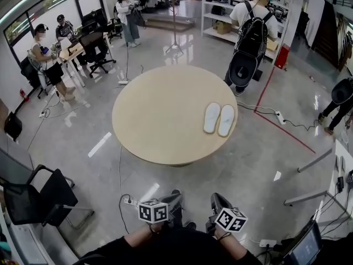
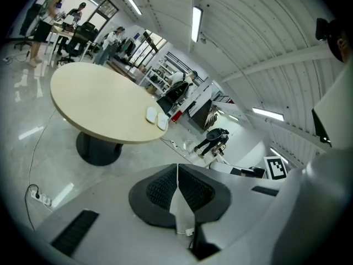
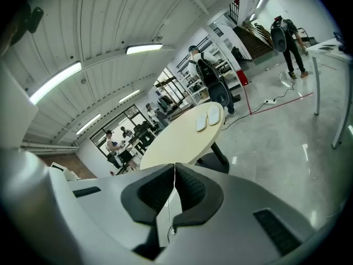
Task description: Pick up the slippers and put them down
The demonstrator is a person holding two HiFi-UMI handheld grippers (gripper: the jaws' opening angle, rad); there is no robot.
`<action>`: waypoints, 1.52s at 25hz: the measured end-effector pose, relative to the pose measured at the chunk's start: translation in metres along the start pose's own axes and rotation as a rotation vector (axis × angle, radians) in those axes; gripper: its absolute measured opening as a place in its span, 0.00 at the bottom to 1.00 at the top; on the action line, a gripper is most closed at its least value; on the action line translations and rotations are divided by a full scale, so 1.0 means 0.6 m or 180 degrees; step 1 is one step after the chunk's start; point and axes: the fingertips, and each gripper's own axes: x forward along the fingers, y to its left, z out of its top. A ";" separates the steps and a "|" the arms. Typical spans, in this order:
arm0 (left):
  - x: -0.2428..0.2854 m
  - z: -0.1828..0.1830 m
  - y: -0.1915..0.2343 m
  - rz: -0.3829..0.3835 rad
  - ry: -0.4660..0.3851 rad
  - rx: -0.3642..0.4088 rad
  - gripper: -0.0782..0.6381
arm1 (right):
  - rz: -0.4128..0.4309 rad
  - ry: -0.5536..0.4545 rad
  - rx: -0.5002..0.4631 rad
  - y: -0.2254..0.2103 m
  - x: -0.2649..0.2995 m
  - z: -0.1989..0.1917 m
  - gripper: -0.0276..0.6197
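The slippers lie side by side, just about touching, on the right part of the round table, close to its rim on the side where a person with a backpack stands. They look white, thin and flat, so I judge them light, soft and bendy: easy to lift, but likely to droop or fold if pinched at one end. A bite across the sole's edge near the middle, or on the toe band if there is one, would probably hold best, and the smooth tabletop may let them slide under a push. They are too small in every view to tell whether they lie sole up or down, or whether a band shows. The left gripper has its jaws pressed together with nothing between them, and the right gripper is likewise closed and empty. Both hang near the holder's body, well apart from the table. The holder's hands are cut off at the frame's bottom.
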 end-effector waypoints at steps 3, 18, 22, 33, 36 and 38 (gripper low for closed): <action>0.044 0.036 0.004 -0.0085 0.0062 0.0063 0.14 | -0.0106 -0.0078 0.0043 -0.024 0.026 0.036 0.07; 0.225 0.314 0.128 -0.0400 0.0124 0.0130 0.14 | -0.0429 -0.0157 0.0008 -0.050 0.293 0.217 0.07; 0.245 0.387 0.178 -0.0420 0.0092 0.0074 0.14 | -0.0468 -0.0130 -0.0011 -0.030 0.368 0.249 0.07; 0.332 0.444 0.205 -0.0656 0.0295 0.0112 0.14 | -0.0631 -0.0126 0.0162 -0.069 0.441 0.280 0.07; 0.373 0.459 0.197 -0.0667 0.0317 0.0189 0.14 | -0.0605 -0.0128 0.0207 -0.103 0.460 0.306 0.07; 0.399 0.481 0.192 -0.0617 0.0276 0.0259 0.14 | -0.0566 -0.0130 0.0216 -0.124 0.479 0.333 0.07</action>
